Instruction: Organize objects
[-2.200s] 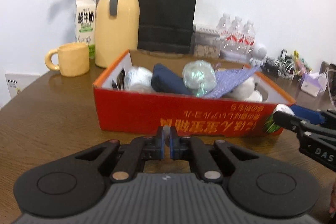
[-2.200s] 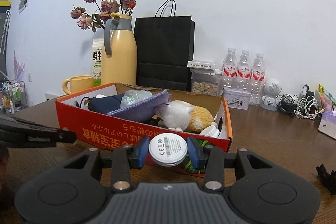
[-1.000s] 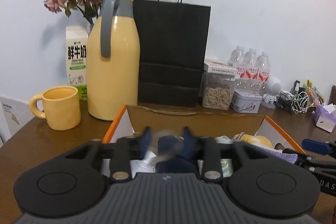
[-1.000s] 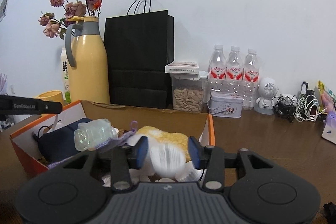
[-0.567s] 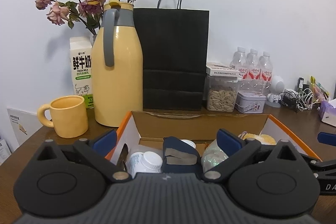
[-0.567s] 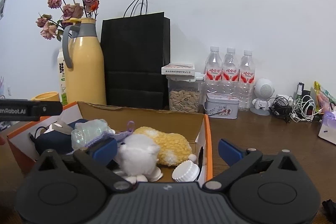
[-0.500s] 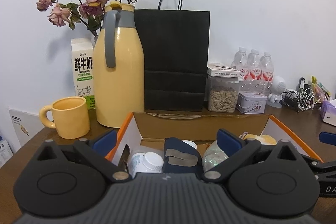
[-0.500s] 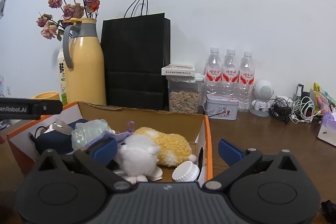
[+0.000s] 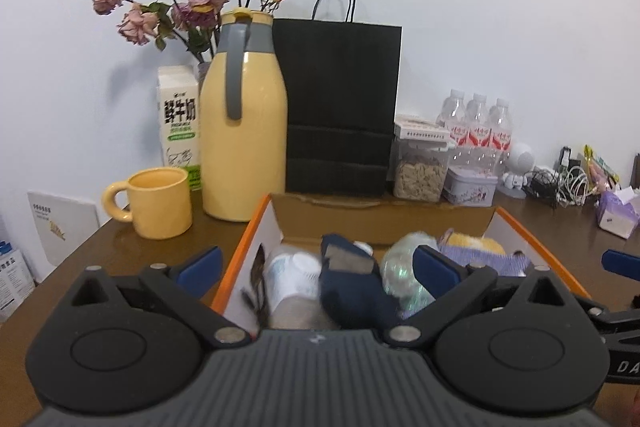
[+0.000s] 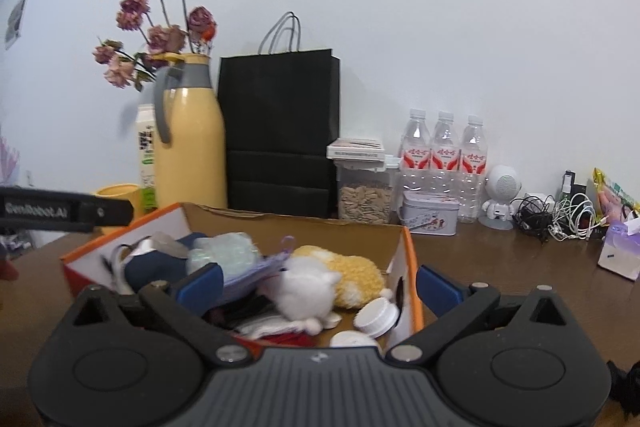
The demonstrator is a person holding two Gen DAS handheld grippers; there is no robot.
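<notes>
I see an orange-rimmed box (image 9: pixel 256 223) on my dark brown bench (image 9: pixel 120 247), a pale yellow jug (image 9: pixel 244 143) with grey handle, a matching yellow mug (image 9: pixel 160 203), and a plain black bag (image 9: pixel 340 107).

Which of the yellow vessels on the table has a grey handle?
The tall yellow jug beside the black paper bag; the yellow mug is short, with a yellow handle.

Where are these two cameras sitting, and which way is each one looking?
Left wrist: rides the left gripper, faces the wall over the box's left end; own open fingers show, plus the right gripper's tip.
Right wrist: rides the right gripper, over the box's right end; the left gripper's finger crosses at left.
Shared: box, yellow jug, black bag.
</notes>
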